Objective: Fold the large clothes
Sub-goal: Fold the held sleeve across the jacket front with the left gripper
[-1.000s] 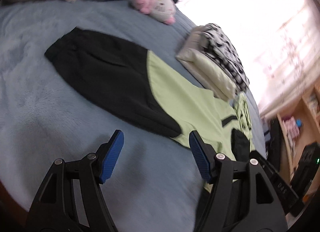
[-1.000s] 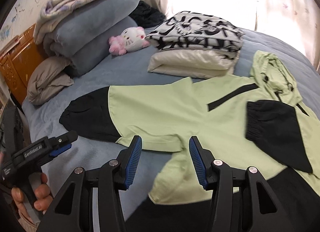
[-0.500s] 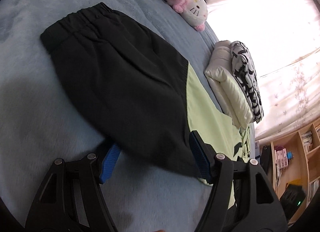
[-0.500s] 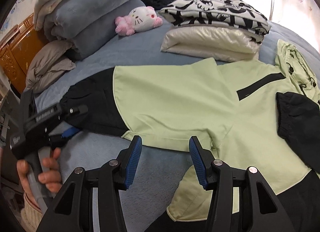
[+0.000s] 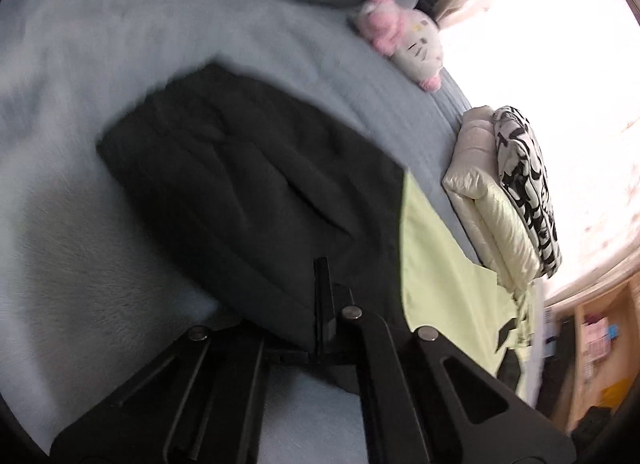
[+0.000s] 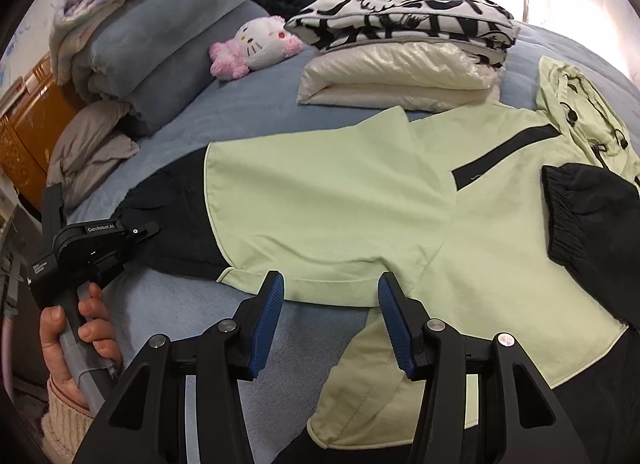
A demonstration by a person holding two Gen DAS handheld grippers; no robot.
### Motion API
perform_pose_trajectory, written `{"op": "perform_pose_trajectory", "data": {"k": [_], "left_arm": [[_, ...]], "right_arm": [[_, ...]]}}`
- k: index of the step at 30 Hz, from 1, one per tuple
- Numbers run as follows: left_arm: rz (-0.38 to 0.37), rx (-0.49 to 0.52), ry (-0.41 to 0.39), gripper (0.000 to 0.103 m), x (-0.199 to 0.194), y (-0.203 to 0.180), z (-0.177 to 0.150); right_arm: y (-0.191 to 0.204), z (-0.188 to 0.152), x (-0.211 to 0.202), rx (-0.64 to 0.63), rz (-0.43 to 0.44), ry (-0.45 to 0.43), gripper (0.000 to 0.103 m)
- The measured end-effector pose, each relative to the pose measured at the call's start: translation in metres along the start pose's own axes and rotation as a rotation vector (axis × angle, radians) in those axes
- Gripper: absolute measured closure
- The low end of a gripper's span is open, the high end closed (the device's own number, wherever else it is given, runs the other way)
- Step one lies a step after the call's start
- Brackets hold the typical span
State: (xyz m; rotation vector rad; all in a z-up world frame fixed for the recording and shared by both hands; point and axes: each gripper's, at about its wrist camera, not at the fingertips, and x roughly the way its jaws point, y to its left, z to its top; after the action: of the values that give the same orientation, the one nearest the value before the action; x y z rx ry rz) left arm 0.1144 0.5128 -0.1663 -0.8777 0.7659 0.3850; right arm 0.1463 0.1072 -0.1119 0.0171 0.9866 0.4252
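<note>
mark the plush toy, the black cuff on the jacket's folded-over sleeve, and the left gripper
plush toy (image 6: 262, 39): right wrist view, on its white face.
black cuff (image 6: 560, 215): right wrist view, on the ribbed band.
left gripper (image 5: 322, 296): left wrist view, at its tips, shut on the black sleeve.

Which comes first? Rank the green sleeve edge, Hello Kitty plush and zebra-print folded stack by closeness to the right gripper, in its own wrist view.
From the right gripper:
1. Green sleeve edge, just ahead between the fingers.
2. Hello Kitty plush, far left.
3. Zebra-print folded stack, far, slightly right.
Plush and stack are nearly level; order between them uncertain.
</note>
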Motion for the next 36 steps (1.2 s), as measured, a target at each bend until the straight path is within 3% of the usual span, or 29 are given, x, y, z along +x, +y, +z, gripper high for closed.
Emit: {"op": "perform_pose_trajectory", "data": {"k": [7, 15, 20, 24, 28, 30, 32, 36], "left_arm": [[-0.020, 0.272, -0.192, 0.103, -0.082, -0.114, -0.015], [-0.177, 0.523, -0.219, 0.103, -0.140, -0.261, -0.090], [-0.221, 0.651, -0.122, 0.103, -0.123, -0.334, -0.163], [-0.149, 0.776, -0.015, 0.103, -0.074, -0.370, -0.243], [-0.097, 0.884, 0.168, 0.101, -0.021, -0.376, -0.323], [-0.058, 0.928, 0.270, 0.087, 0.003, -0.370, -0.356], [-0.063, 0.934, 0.323, 0.056, 0.011, -0.361, -0.381], [-0.094, 0.906, 0.356, 0.040, 0.005, -0.349, -0.395]], "right_arm": [[-0.037, -0.003, -0.053, 0.093, 0.014, -0.061, 0.053], [-0.132, -0.018, -0.147, 0.270, -0.035, -0.206, 0.053], [-0.209, -0.049, -0.208, 0.383, -0.124, -0.262, 0.053], [-0.265, -0.085, -0.242, 0.457, -0.186, -0.268, 0.053], [-0.314, -0.131, -0.264, 0.529, -0.224, -0.254, 0.053], [-0.331, -0.150, -0.269, 0.552, -0.228, -0.242, 0.053], [-0.347, -0.166, -0.272, 0.570, -0.213, -0.227, 0.053], [-0.353, -0.183, -0.271, 0.577, -0.182, -0.226, 0.053]]}}
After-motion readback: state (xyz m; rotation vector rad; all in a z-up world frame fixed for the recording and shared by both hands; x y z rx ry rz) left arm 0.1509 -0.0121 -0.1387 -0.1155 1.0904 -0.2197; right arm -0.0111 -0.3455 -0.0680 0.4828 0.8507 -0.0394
